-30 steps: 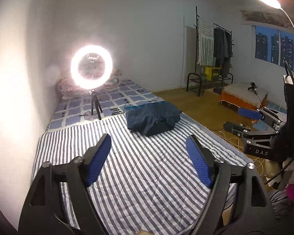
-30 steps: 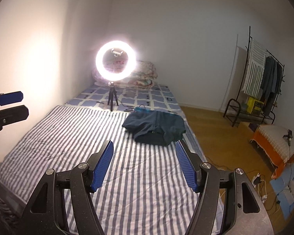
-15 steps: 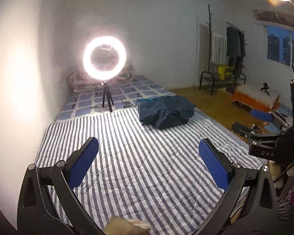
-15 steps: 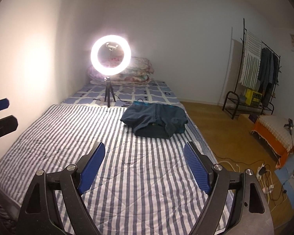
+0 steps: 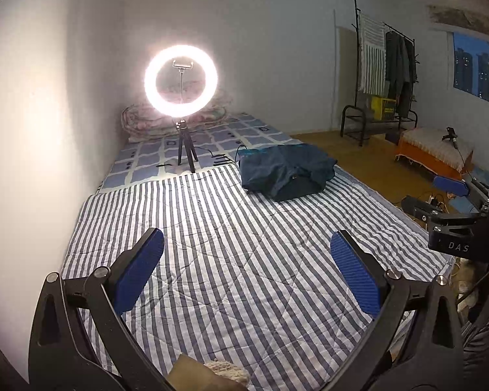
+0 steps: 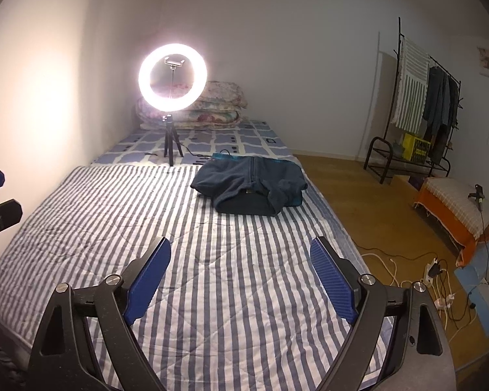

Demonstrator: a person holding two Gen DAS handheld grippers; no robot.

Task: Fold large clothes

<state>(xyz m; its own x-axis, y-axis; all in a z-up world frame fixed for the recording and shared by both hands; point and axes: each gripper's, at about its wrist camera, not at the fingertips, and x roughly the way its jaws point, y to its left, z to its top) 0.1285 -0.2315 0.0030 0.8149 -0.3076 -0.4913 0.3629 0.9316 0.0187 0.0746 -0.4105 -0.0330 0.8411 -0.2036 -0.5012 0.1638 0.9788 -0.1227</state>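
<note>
The left gripper (image 5: 247, 262) hangs above the blue-and-white striped quilt (image 5: 231, 260) with its ribbed blue pads spread wide — nothing between them, nothing touched. The right gripper (image 6: 240, 270) is likewise spread wide and empty over the same quilt. The dark blue folded garment (image 6: 251, 185) lies well ahead of both, on the far end of the quilt towards its right edge — near the lit ring light on a small black tripod (image 6: 172, 79), which stands on the blue patchwork sheet (image 6: 212, 140) beyond.

Dark blue garment (image 6: 251, 185), folded bundle, lying on striped bedspread (image 6: 212, 277)
</note>
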